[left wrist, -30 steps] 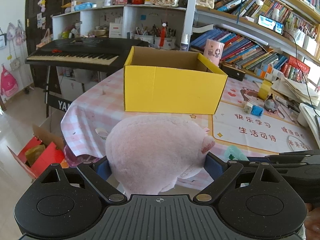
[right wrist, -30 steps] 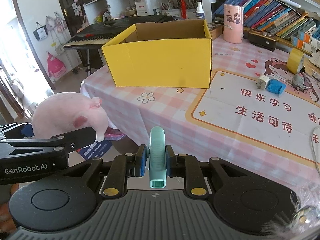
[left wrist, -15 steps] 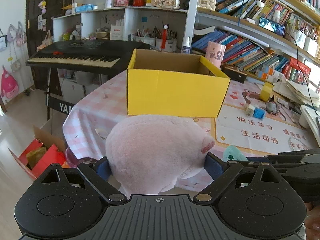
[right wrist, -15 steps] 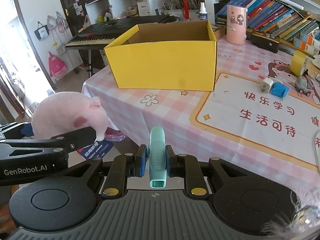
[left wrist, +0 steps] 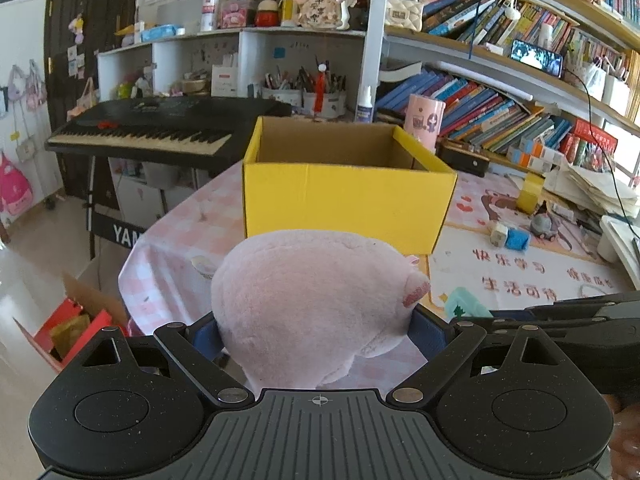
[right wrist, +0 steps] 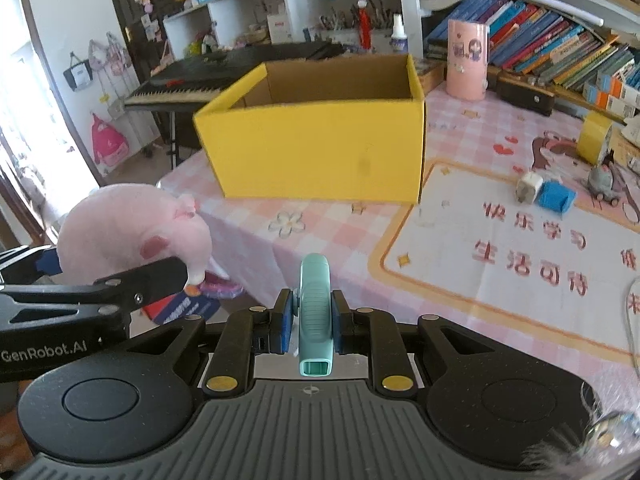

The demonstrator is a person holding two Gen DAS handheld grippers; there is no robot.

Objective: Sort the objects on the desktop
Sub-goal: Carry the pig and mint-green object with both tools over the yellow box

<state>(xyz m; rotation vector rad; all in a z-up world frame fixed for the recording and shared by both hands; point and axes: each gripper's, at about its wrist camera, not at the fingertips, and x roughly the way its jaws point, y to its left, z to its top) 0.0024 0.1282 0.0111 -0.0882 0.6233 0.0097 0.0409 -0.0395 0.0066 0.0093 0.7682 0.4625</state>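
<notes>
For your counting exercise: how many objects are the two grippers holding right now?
2. The pink plush toy sits in the left gripper; the teal clip-like object is pinched in the right gripper.

We read "GenRobot.AI", white letters, on side of left gripper [right wrist: 120,280] body, right wrist view. Keyboard stand panel [left wrist: 116,232] shows white "YAM", rest cut off behind tablecloth. Desk mat [right wrist: 520,248] carries red Chinese lines: "快乐学习" upper, "生活可待" lower; third line at right edge partly cut, not legible. Hanging ornament [left wrist: 324,4] on top shelf bears dark characters, too small to read surely. Book spines, bottle labels, pink cylinder print: not legible.
</notes>
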